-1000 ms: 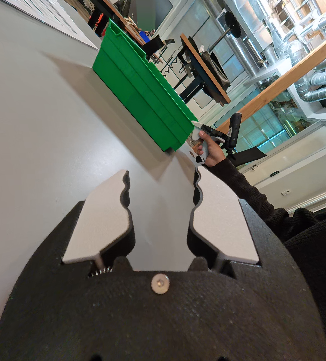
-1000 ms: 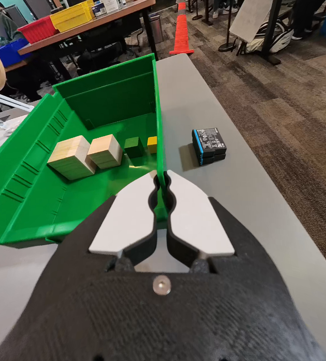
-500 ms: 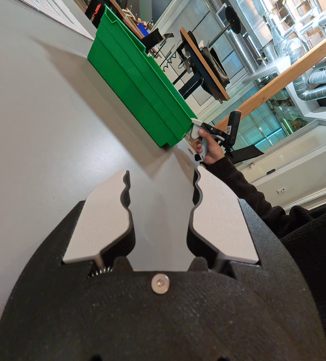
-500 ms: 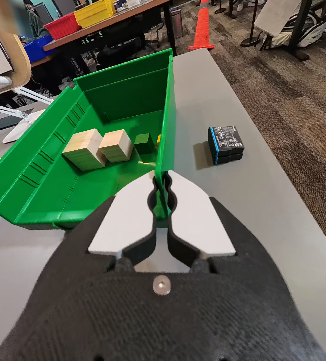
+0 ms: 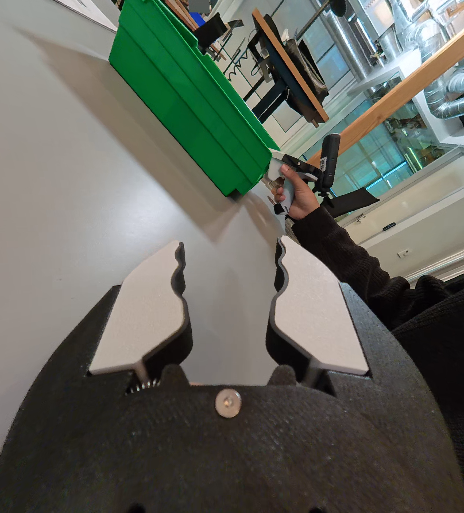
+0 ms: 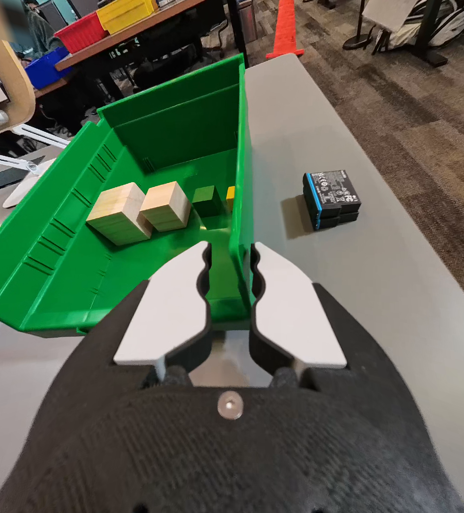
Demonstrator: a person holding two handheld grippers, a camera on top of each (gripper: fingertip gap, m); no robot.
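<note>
The grey counter (image 6: 322, 277) carries your green bin (image 6: 58, 249), which holds two pale wooden blocks (image 6: 119, 213), a green block (image 6: 207, 201) and a yellow block (image 6: 230, 194). Black battery packs (image 6: 332, 198) lie near its right wall. Your right gripper (image 6: 230, 247) straddles that wall, fingers apart. Your left gripper (image 5: 229, 245) hangs over bare counter, fingers spread wide.
</note>
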